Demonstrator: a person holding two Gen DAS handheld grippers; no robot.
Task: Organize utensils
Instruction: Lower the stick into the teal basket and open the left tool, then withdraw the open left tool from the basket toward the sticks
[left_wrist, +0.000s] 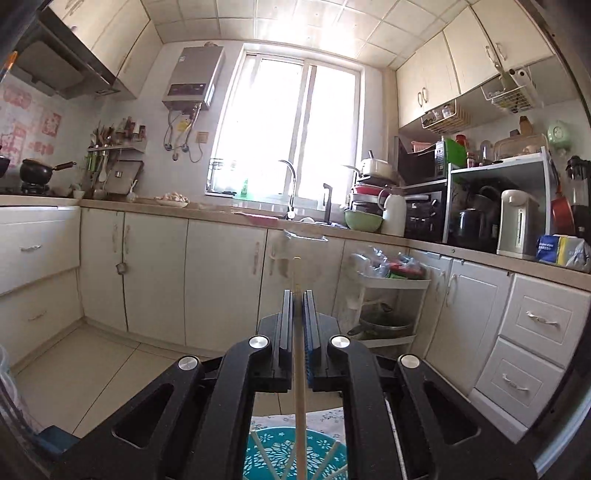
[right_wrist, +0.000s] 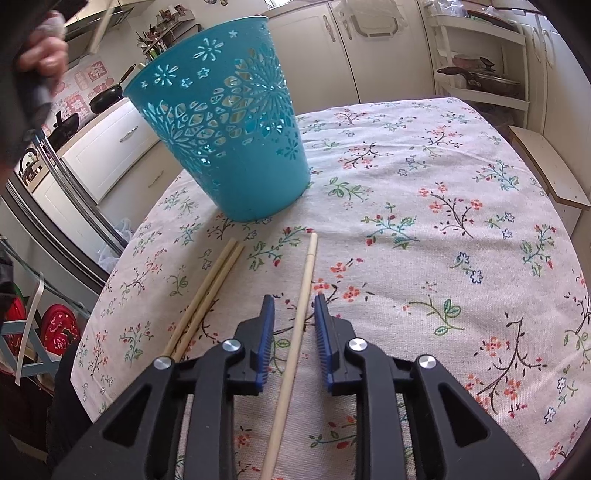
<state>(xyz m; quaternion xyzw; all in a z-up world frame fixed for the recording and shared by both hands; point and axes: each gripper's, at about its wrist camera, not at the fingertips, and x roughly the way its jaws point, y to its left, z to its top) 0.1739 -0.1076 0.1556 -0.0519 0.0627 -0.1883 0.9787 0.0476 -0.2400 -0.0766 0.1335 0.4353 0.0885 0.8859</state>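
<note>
My left gripper is shut on a wooden chopstick and holds it upright above the teal basket, which has several chopsticks inside. In the right wrist view the teal cut-out basket stands on the floral tablecloth. My right gripper is open, low over the cloth, with its jaws on either side of a single chopstick lying there. Two more chopsticks lie side by side to its left. The left hand and its chopstick tip show at the top left.
Kitchen cabinets and a counter with sink run around the room. A white rack with pans stands beyond the table. A wooden bench sits at the table's right edge. A stove with pots is at left.
</note>
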